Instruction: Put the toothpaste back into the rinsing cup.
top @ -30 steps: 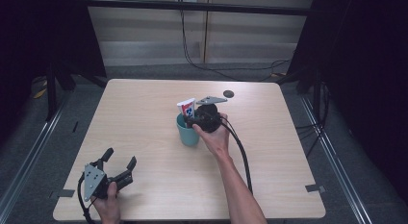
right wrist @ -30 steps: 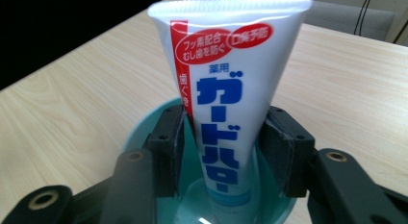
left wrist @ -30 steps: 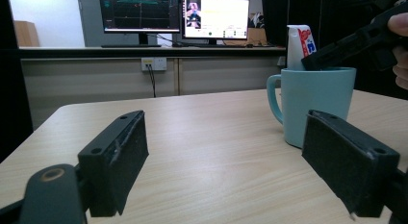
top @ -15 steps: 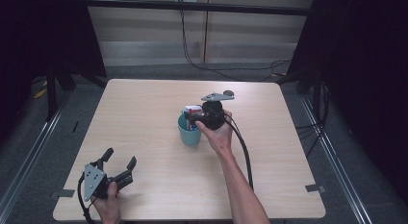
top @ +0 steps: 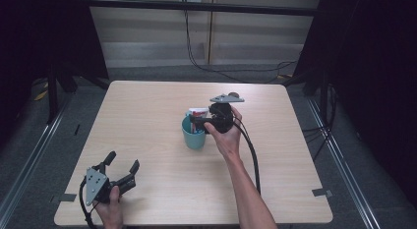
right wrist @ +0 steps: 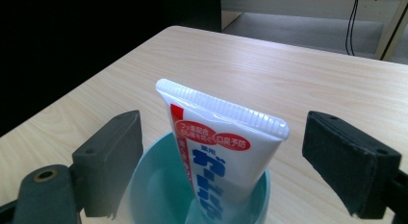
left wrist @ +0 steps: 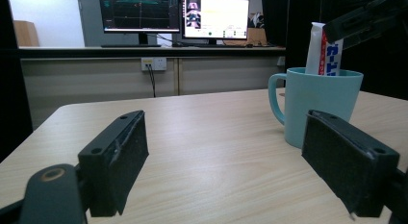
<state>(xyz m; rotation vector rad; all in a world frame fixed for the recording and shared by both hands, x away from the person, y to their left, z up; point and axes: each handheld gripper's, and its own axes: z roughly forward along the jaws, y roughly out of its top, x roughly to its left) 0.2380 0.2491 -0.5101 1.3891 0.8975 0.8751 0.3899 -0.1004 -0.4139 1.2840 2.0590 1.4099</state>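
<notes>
A teal mug [top: 194,134] is standing near the middle of the wooden bench [top: 147,116], its handle showing at its left side in the left gripper view. A white toothpaste tube [right wrist: 226,152] with red and blue print is standing in the mug, crimped end up and leaning slightly. The right gripper [top: 200,123] is hovering just beside the mug's rim with its fingers [right wrist: 113,161] spread wide on either side of the tube, apparently not touching it. The left gripper [top: 120,166] is resting low at the bench's near left corner, well apart from the mug, its fingers [left wrist: 118,159] also parted and holding nothing. Monitors [left wrist: 173,15] are glowing beyond the bench.
</notes>
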